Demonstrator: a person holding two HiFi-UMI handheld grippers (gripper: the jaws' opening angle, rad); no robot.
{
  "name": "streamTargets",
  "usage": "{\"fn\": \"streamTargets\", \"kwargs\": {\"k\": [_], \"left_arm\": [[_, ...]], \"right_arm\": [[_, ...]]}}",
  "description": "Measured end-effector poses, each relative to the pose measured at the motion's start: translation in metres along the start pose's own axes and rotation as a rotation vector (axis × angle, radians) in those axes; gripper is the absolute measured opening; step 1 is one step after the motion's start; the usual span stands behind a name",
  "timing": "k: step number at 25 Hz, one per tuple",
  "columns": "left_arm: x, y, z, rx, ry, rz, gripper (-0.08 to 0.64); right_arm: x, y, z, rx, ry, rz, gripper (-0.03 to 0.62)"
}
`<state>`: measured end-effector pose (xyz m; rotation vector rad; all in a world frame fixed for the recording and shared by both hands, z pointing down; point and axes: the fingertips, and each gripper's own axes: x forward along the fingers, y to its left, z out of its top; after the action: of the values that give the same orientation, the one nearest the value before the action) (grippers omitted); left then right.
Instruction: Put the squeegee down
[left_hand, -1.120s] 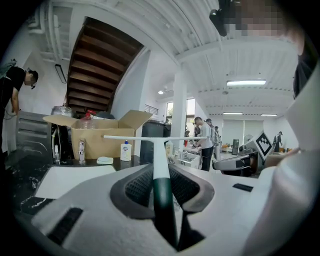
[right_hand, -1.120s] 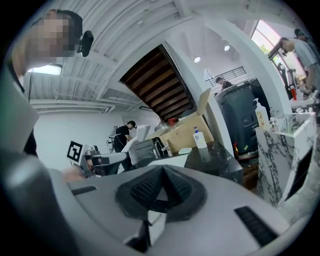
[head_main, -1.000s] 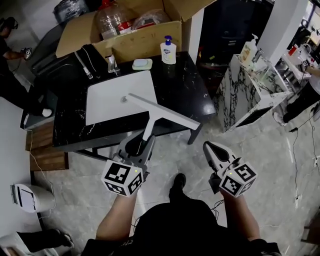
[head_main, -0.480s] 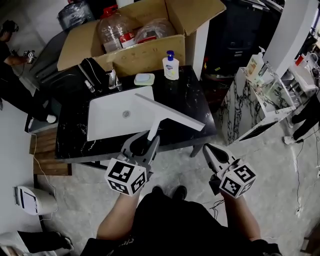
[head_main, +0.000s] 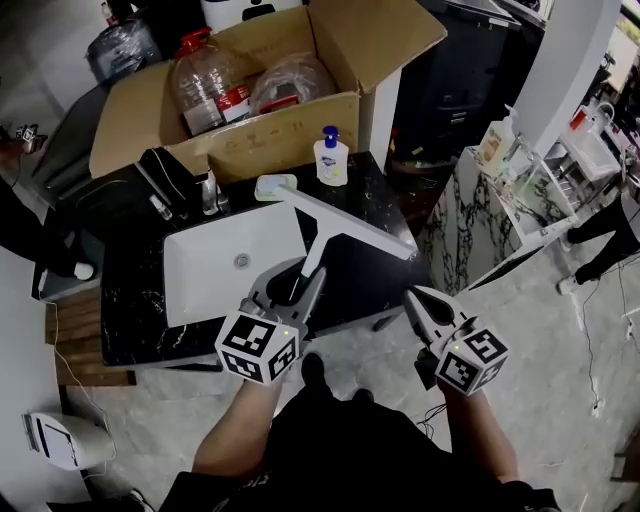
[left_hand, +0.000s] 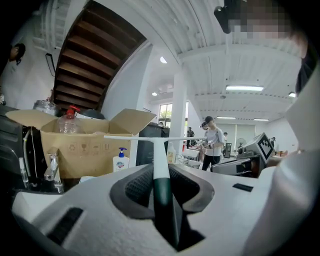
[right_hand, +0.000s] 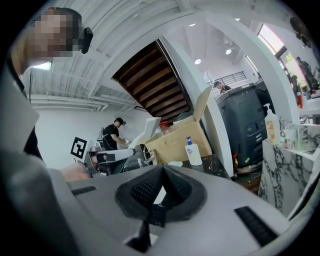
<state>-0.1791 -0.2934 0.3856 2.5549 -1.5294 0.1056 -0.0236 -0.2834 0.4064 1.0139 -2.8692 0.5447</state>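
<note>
A white squeegee (head_main: 350, 222) with a long blade and a dark green handle (left_hand: 162, 200) is held nearly level in my left gripper (head_main: 297, 282), which is shut on the handle. Its blade hangs above the right half of the black marble counter (head_main: 130, 300), beside the white sink basin (head_main: 225, 265). In the left gripper view the blade (left_hand: 155, 137) runs crosswise ahead of the jaws. My right gripper (head_main: 418, 300) is shut and empty, off the counter's front right corner. The right gripper view shows its pads (right_hand: 150, 192) pressed together.
On the counter's far edge stand a blue-capped soap bottle (head_main: 330, 158), a soap dish (head_main: 272, 185) and a faucet (head_main: 208, 190). Behind is an open cardboard box (head_main: 270, 110) with plastic bottles. A marble-patterned stand (head_main: 480, 210) is at the right. People work in the background.
Both grippers have advanced toward the counter. The squeegee, still gripped, now reaches further over the counter, its blade near the soap dish and bottle.
</note>
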Motion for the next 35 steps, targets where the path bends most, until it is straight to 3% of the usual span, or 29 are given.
{"fn": "streamTargets", "kwargs": {"k": [11, 20, 24, 29, 35], "left_arm": [[0.027, 0.085, 0.02, 0.001, -0.016, -0.11, 0.101], [0.076, 0.087, -0.005, -0.028, 0.059, -0.173, 0.101], [0.112, 0.073, -0.02, -0.043, 0.115, -0.205, 0.101], [0.157, 0.06, -0.047, 0.006, 0.211, -0.234, 0.101], [0.198, 0.057, -0.093, 0.044, 0.345, -0.257, 0.101]], "right_arm": [[0.082, 0.021, 0.033, -0.041, -0.028, -0.081, 0.006], [0.086, -0.013, 0.021, -0.009, 0.009, -0.152, 0.006], [0.083, -0.037, 0.017, 0.02, 0.022, -0.165, 0.006], [0.079, -0.061, 0.011, 0.087, 0.03, -0.159, 0.006], [0.073, -0.093, -0.003, 0.1, 0.055, -0.179, 0.006]]}}
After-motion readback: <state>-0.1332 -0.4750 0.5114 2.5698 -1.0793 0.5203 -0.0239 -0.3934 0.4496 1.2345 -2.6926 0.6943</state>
